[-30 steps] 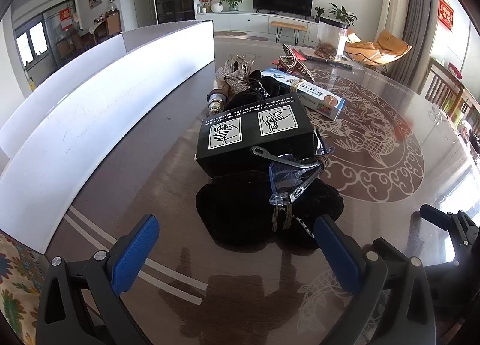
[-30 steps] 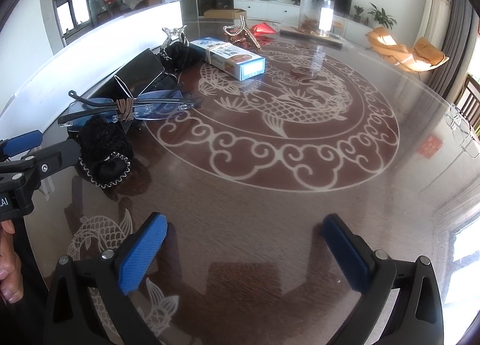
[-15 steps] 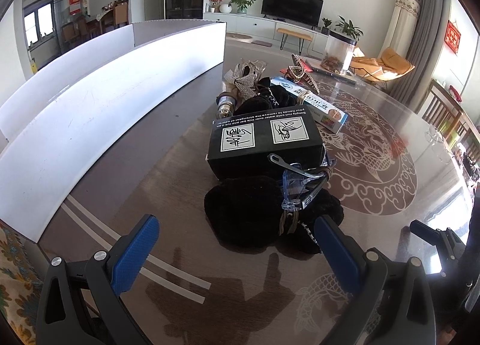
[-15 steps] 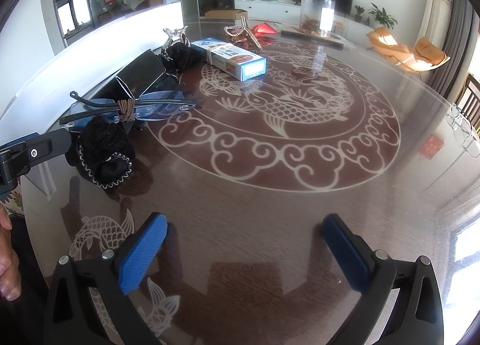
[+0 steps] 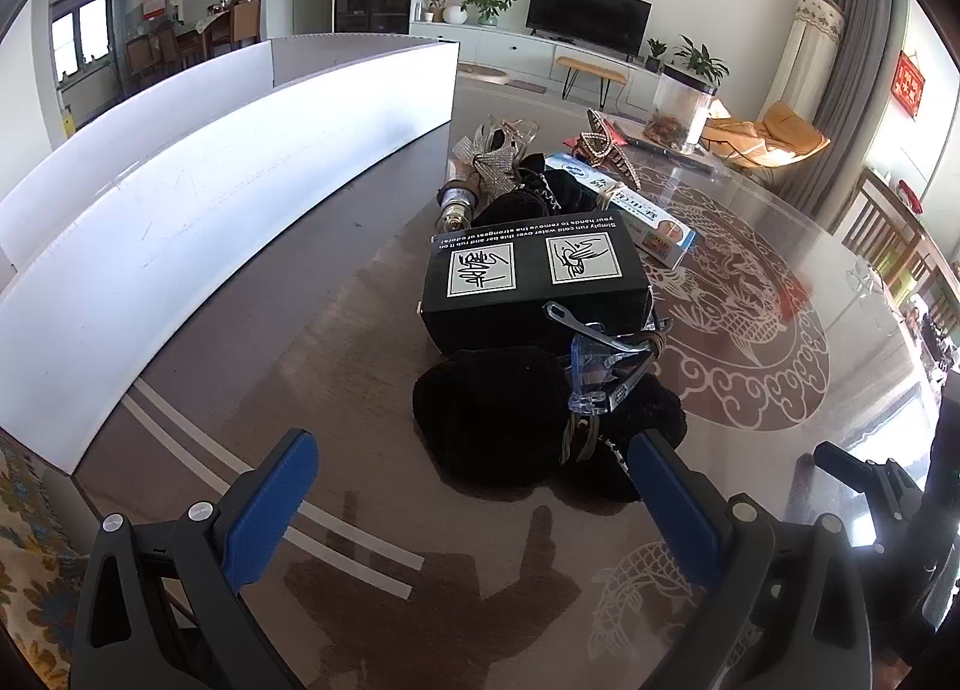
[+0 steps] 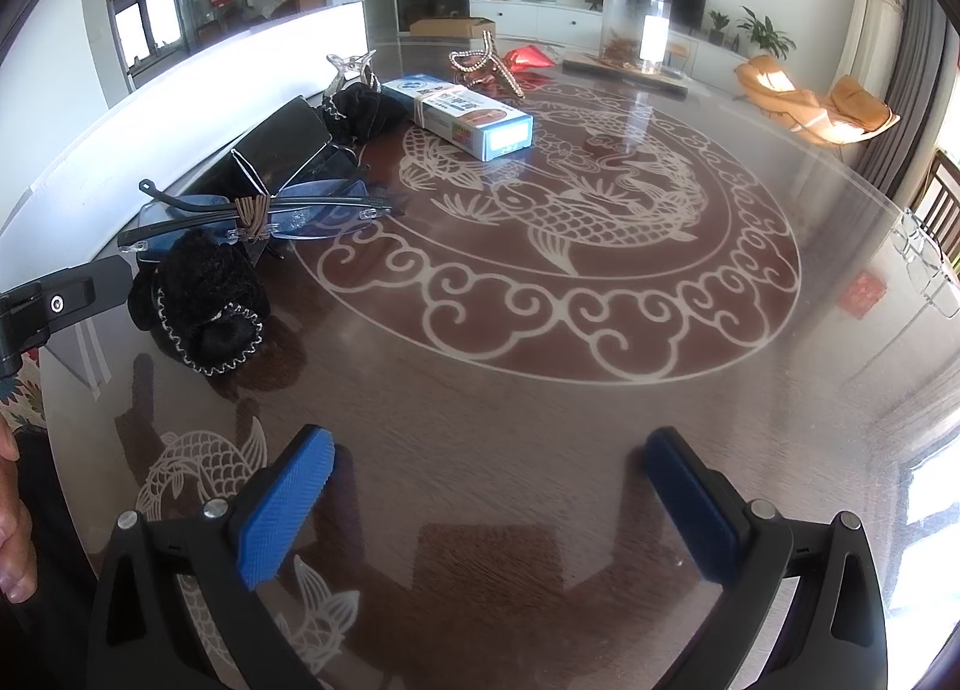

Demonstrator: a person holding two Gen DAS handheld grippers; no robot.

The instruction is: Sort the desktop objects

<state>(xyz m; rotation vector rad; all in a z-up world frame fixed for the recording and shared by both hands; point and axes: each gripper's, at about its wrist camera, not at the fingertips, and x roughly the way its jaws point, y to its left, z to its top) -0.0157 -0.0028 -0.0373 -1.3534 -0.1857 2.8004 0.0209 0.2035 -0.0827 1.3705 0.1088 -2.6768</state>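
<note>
Both grippers empty over the table [image 6: 540, 390], jaws wide.
My left gripper [image 5: 474, 486] faces the scrunchie [image 5: 498, 414]; bound glasses [image 5: 600, 372] seemingly rest on it, so grabbing may drag them off.

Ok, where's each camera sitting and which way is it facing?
Left wrist: behind the open left claw, facing the black scrunchie, glasses and black box.
Right wrist: behind the open right claw, facing across the table; a hand at left edge.
Shared: scrunchie, glasses, blue box.
</note>
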